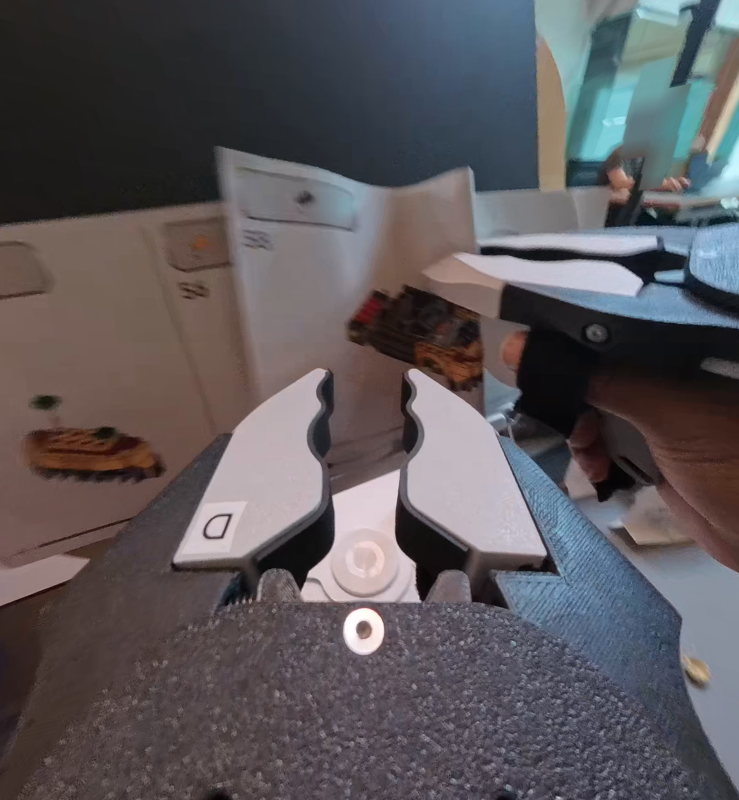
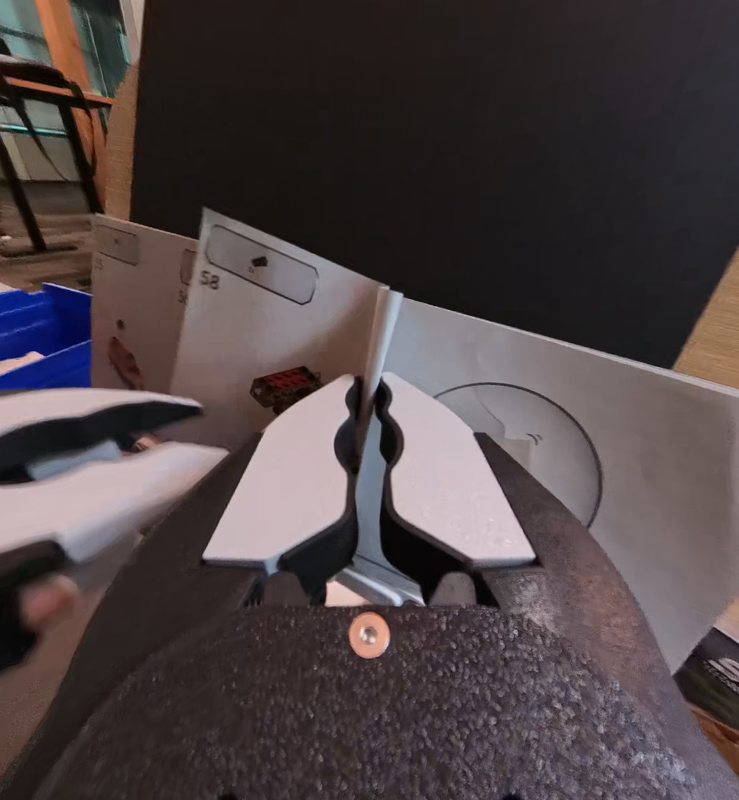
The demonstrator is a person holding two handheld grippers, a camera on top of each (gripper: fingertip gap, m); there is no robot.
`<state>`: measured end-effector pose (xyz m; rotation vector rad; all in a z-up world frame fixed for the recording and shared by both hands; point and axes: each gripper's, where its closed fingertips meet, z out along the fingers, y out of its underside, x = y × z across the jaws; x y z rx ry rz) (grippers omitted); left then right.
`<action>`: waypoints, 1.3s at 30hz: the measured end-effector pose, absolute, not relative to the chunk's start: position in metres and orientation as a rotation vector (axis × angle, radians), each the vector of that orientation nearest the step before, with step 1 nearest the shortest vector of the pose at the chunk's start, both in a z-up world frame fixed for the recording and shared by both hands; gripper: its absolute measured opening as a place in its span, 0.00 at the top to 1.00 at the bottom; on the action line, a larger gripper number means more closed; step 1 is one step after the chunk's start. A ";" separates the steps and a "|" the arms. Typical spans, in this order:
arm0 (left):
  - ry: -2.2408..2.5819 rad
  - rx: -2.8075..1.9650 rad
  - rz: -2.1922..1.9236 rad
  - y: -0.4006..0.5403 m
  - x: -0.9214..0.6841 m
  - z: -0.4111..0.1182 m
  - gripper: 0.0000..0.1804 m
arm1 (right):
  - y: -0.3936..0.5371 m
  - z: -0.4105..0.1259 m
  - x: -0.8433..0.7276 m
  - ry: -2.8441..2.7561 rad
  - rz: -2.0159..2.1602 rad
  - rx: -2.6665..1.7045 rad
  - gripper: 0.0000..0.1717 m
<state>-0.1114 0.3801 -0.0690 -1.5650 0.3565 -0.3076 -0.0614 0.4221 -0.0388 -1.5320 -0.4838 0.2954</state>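
Fingers of the right gripper [image 2: 368, 391] are pinching a thin bundle of white pages [image 2: 384, 337] belonging to an open instruction booklet [image 2: 272, 346]; both dark pads are pressing on the paper edge, which is rising from between them toward 12 o'clock. At 9 o'clock of that grasp, a booklet page is showing a printed picture of a red and brown brick model [image 2: 283, 385], and at 3 o'clock a grey page is carrying a large drawn circle [image 2: 532, 433]. Farther out at 9 o'clock, the left gripper is crossing the right wrist view as a blur, and beyond it a blue bin [image 2: 34, 337] is sitting at the far left. A black panel [image 2: 445, 151] is standing behind the booklet at 12 o'clock.

Fingers of the left gripper [image 1: 367, 381] are standing apart with only air between them, pointing at the standing booklet page ahead. At 2 o'clock of them, the right gripper, held by a hand [image 1: 683, 467], is reaching in from the right edge, its white fingers [image 1: 532, 272] lying just above the printed brick picture. At 9 o'clock, another page is showing a printed brown and green model [image 1: 90, 450]. Blur is softening most of the paper.
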 end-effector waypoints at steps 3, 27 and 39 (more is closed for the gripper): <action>0.234 -1.474 -0.292 0.377 -0.138 -0.052 0.80 | 0.422 -0.040 -0.052 -0.458 0.323 -1.513 0.99; 0.705 -1.463 -0.535 0.337 -0.024 -0.052 1.00 | 0.350 -0.017 0.036 -0.191 0.715 -1.285 0.65; 0.780 -1.454 -0.542 0.331 0.007 -0.065 0.65 | 0.359 -0.026 0.009 -0.497 0.543 -1.546 1.00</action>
